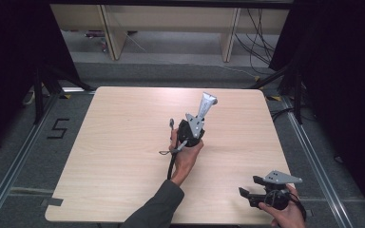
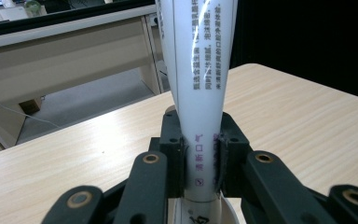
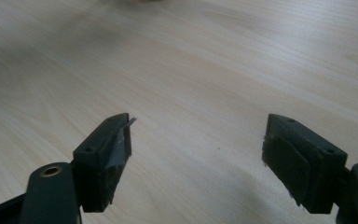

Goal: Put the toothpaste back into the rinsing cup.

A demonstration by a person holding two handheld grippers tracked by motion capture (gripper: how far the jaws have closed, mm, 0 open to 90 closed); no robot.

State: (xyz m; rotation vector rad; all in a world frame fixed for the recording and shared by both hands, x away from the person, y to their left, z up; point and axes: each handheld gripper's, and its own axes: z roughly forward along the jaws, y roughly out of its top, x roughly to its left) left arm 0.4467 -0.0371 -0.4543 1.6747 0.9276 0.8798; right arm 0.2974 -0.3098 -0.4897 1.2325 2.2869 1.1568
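Right now your left claw (image 2: pixel 200 158) has its jaws pressed against both sides of a white squeeze tube (image 2: pixel 200 70), gripping it low on the body, just above the wider round cap end that shows at the bottom centre of the left gripper view. No container sits on the desk (image 1: pixel 123 156), and the tube is sealed, so what it holds cannot be told.

As for the tube's looks, it is white and smooth, with columns of small dark printed characters running along its length and a few purple marks between the jaws. It widens as it rises toward the top of that view. In the high view the tube (image 1: pixel 206 105) stands just right of the frame's centre, leaning up and to the right from the left claw (image 1: pixel 196 124), its flat crimped end uppermost and pale grey in that light.

Your right claw (image 3: pixel 196 154) is spread wide, with bare wood grain between its two jaws and nothing held or touched. In the high view the right claw (image 1: pixel 249 186) sits at the lower right, by the near edge of the desk, well apart from the tube.
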